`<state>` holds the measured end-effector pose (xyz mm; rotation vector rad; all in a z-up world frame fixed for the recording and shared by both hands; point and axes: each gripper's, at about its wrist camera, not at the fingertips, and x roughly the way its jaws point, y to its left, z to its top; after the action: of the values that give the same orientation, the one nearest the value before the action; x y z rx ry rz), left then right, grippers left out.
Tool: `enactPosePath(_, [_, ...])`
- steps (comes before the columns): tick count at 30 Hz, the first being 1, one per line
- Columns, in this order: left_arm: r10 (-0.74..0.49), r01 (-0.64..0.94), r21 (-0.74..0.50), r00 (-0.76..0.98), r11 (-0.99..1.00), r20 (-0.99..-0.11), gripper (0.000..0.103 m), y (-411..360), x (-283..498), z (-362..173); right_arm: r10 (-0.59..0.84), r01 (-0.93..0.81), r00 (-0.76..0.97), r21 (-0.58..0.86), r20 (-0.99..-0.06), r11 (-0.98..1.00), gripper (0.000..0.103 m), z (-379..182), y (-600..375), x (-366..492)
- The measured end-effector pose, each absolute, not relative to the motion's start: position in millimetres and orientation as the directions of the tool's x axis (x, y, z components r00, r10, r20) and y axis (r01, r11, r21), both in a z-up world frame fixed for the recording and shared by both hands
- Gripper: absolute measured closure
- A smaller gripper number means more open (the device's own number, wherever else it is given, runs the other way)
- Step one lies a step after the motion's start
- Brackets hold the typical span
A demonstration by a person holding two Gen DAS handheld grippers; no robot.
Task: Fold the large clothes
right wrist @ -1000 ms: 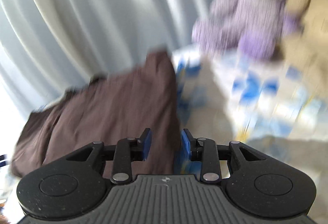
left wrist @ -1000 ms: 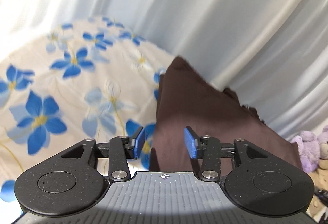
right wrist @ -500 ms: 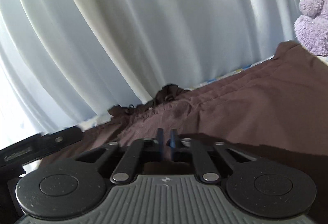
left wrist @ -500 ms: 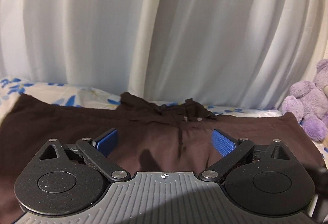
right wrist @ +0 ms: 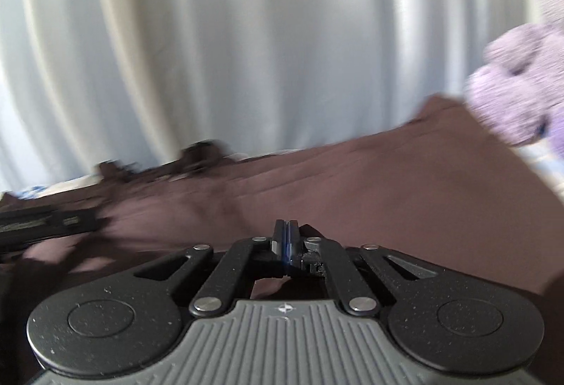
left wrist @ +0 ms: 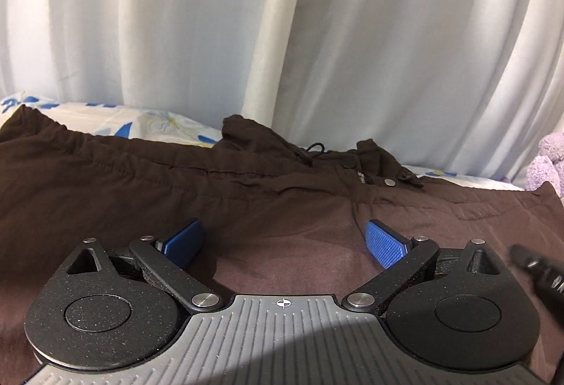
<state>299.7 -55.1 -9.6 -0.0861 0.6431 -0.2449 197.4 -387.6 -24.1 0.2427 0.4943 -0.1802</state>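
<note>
On floral-print bed [left wrist: 88,112]: dark brown fabric trousers [left wrist: 246,194], long axis crosswise, waistband far from both tongs. Left tongs [left wrist: 285,244] spread wide above cloth; right tongs [right wrist: 286,237] pressed together, empty.

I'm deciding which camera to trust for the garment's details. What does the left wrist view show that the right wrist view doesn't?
Only the left wrist view shows the drawstring, snap buttons and the open left tool, sharply. Only the right wrist view shows the shut right tool, with nothing visibly pinched; it is blurred. Both show the brown garment, white curtain, floral sheet and purple plush toy.
</note>
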Motion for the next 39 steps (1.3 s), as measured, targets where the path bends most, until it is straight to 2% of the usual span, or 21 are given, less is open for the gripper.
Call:
enactPosePath(3, [-0.251, 0.196, -0.157, 0.772, 0.968, -0.584, 0.001, -52, 301, -10, -0.255, 0.349, 0.837, 0.112, -0.485, 0.930, 0.103, -23, -418, 185])
enactPosePath(8, [-0.235, 0.168, -0.168, 0.782, 0.971, -0.577, 0.001, -29, 300, -6, -0.308, 0.464, 0.819, 0.242, -0.484, 0.852, 0.103, -34, -457, 163])
enactPosePath(13, [-0.085, 0.017, -0.124, 0.820, 0.992, -0.566, 0.002, 40, 284, 2, -0.301, 0.453, 0.829, 0.250, -0.472, 0.856, 0.103, -36, -456, 166])
enactPosePath(17, [0.070, -0.096, -0.019, 0.835, 0.995, -0.546, 0.002, 93, 247, 9, -0.273, 0.438, 0.844, 0.300, -0.461, 0.847, 0.103, -36, -459, 162])
enactPosePath(20, [0.127, -0.197, -0.063, 0.811, 0.978, -0.572, 0.002, 129, 214, 9, -0.269, 0.433, 0.847, 0.302, -0.459, 0.849, 0.103, -35, -459, 163])
enactPosePath(22, [0.072, -0.224, -0.178, 0.791, 0.958, -0.608, 0.002, 155, 190, 6, -0.250, 0.420, 0.855, 0.323, -0.455, 0.848, 0.103, -34, -460, 161])
enactPosePath(25, [-0.116, -0.214, -0.411, 0.756, 0.886, -0.644, 0.002, 186, 163, -3, -0.205, 0.375, 0.878, 0.356, -0.432, 0.856, 0.100, -22, -455, 147])
enactPosePath(28, [-0.301, -0.182, -0.598, 0.730, 0.780, -0.614, 0.002, 209, 156, -13, -0.081, 0.241, 0.927, 0.417, -0.367, 0.876, 0.099, -8, -437, 121])
enactPosePath(31, [-0.391, -0.166, -0.665, 0.696, 0.728, -0.603, 0.003, 218, 171, -20, -0.002, 0.157, 0.948, 0.466, -0.317, 0.871, 0.098, 3, -412, 101])
enactPosePath(34, [-0.488, -0.137, -0.710, 0.636, 0.691, -0.598, 0.006, 223, 191, -30, 0.088, 0.078, 0.950, 0.504, -0.298, 0.860, 0.093, 12, -384, 91])
enactPosePath(36, [-0.546, -0.095, -0.730, 0.601, 0.676, -0.584, 0.012, 222, 203, -34, 0.160, 0.032, 0.937, 0.534, -0.311, 0.845, 0.091, 15, -365, 92])
enactPosePath(39, [-0.601, -0.062, -0.753, 0.561, 0.655, -0.569, 0.014, 223, 222, -37, 0.226, 0.001, 0.901, 0.522, -0.371, 0.853, 0.091, 16, -332, 99])
